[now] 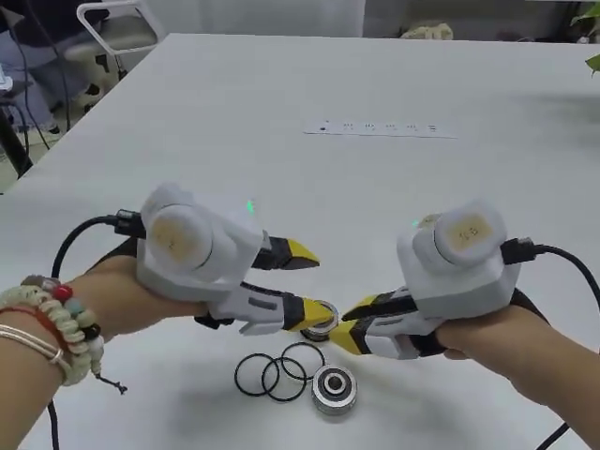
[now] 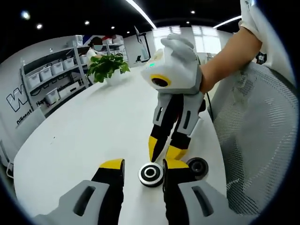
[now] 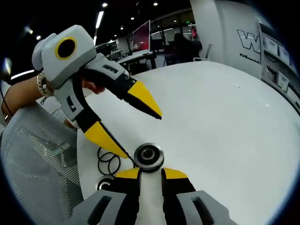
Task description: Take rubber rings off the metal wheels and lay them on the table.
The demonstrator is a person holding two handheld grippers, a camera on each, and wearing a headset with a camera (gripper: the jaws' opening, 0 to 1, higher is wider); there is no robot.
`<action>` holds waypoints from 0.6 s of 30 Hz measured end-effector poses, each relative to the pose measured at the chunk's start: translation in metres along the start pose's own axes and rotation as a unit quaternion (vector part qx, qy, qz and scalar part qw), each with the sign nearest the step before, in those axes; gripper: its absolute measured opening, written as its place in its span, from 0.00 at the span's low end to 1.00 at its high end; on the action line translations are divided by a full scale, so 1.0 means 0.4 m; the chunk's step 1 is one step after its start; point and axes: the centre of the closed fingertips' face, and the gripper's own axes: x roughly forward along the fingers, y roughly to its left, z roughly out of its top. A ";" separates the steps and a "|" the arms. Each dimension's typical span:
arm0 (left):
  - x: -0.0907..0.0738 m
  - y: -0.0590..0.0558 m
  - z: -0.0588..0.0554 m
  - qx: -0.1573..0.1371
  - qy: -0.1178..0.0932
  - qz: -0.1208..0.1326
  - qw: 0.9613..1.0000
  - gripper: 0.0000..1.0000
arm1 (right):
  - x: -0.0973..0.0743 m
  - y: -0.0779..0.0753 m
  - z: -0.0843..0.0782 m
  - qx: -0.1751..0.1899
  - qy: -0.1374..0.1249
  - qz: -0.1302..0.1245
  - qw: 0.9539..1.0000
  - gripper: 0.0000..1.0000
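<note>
One wheel [image 1: 322, 316] partly behind jaws.

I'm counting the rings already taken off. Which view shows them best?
The head view: three rubber rings lie overlapping on the table, fully in sight. The right gripper view has them small and crowded beside the left gripper's jaw.

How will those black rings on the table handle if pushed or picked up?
The rings look thin and lie flat, so they are probably light and floppy once lifted. They overlap, so pushing one would likely drag its neighbours. Flat on the smooth white table, they may be hard to pinch up.
</note>
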 end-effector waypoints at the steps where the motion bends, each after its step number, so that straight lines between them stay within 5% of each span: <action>1: 0.002 0.001 -0.012 -0.019 0.001 0.000 1.000 0.27 | 0.001 0.002 0.001 -0.002 -0.002 0.002 1.000 0.15; 13: 0.037 -0.024 -0.069 -0.065 0.027 -0.021 0.997 0.14 | 0.009 0.009 -0.002 -0.016 -0.003 0.006 1.000 0.17; 18: 0.038 -0.026 -0.063 -0.076 0.022 -0.020 0.997 0.11 | 0.012 0.009 -0.001 -0.023 -0.006 0.005 1.000 0.19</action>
